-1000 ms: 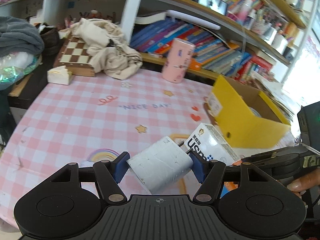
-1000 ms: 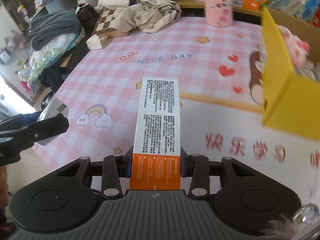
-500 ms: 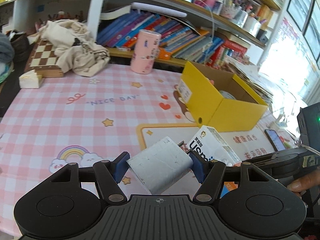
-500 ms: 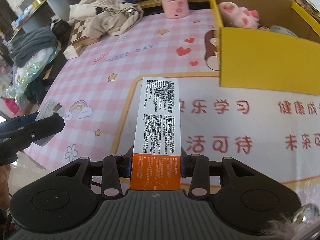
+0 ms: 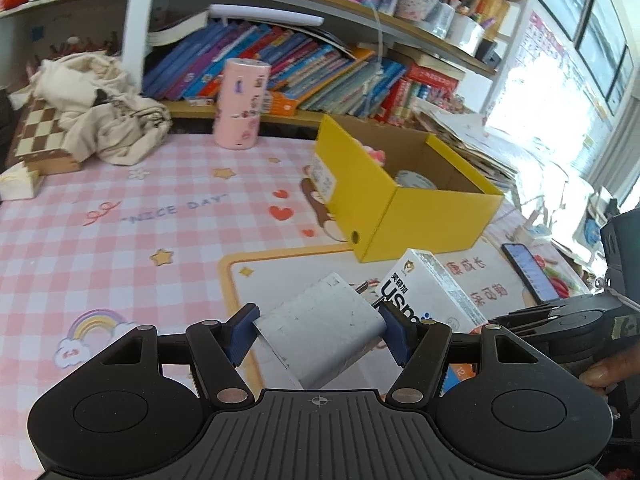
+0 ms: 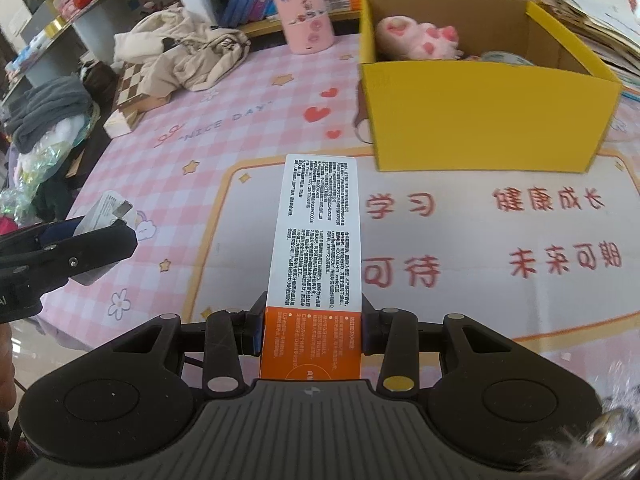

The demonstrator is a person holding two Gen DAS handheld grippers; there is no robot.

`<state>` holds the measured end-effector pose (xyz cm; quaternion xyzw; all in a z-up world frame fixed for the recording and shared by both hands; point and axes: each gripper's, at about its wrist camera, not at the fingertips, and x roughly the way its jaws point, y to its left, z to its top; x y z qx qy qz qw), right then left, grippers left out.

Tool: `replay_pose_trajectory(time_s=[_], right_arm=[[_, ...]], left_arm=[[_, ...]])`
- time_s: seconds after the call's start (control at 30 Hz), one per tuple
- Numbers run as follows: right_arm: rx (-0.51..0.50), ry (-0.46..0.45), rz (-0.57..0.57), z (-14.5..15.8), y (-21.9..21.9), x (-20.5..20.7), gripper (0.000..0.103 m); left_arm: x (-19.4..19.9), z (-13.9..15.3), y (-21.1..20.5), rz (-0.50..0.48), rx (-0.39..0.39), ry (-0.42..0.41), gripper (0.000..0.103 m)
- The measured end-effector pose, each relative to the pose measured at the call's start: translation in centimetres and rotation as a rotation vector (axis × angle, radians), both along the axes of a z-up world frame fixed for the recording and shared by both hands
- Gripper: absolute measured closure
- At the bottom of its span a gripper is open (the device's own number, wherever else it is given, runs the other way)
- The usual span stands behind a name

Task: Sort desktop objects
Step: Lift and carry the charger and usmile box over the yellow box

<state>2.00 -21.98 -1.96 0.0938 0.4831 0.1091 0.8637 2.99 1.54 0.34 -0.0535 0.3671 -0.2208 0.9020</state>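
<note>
My left gripper [image 5: 318, 332] is shut on a grey-white rectangular charger block [image 5: 320, 330], held above the table's near edge. It also shows at the left of the right wrist view [image 6: 72, 248]. My right gripper [image 6: 314, 330] is shut on the orange end of a long white and orange carton [image 6: 318, 236] that points toward the yellow box [image 6: 480, 120]. The carton also shows in the left wrist view [image 5: 428, 298]. The open yellow box [image 5: 400, 208] stands on the table and holds a pink plush toy [image 6: 416, 38] and a roll of tape [image 5: 414, 180].
A pink cylindrical tin [image 5: 240, 104] stands at the back by the bookshelf. A chessboard [image 5: 36, 136] under a beige cloth [image 5: 104, 120] lies at the back left. A phone [image 5: 528, 270] lies at the right. The pink checked tablecloth [image 5: 120, 240] covers the table.
Both grippers, each still holding its object, have moved right and forward toward the yellow box, which now sits closer and more central in both views.
</note>
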Motion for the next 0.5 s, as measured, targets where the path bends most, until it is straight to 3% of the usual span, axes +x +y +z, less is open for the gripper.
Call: replay_pose_trajectory(time_s=[0.5], right_arm=[[0.021, 0.001, -0.15, 0.1, -6.3, -1.0, 0.065]], left_arm=[[2.0, 0.2, -6.2, -0.141, 0.023, -0.005, 0.038]])
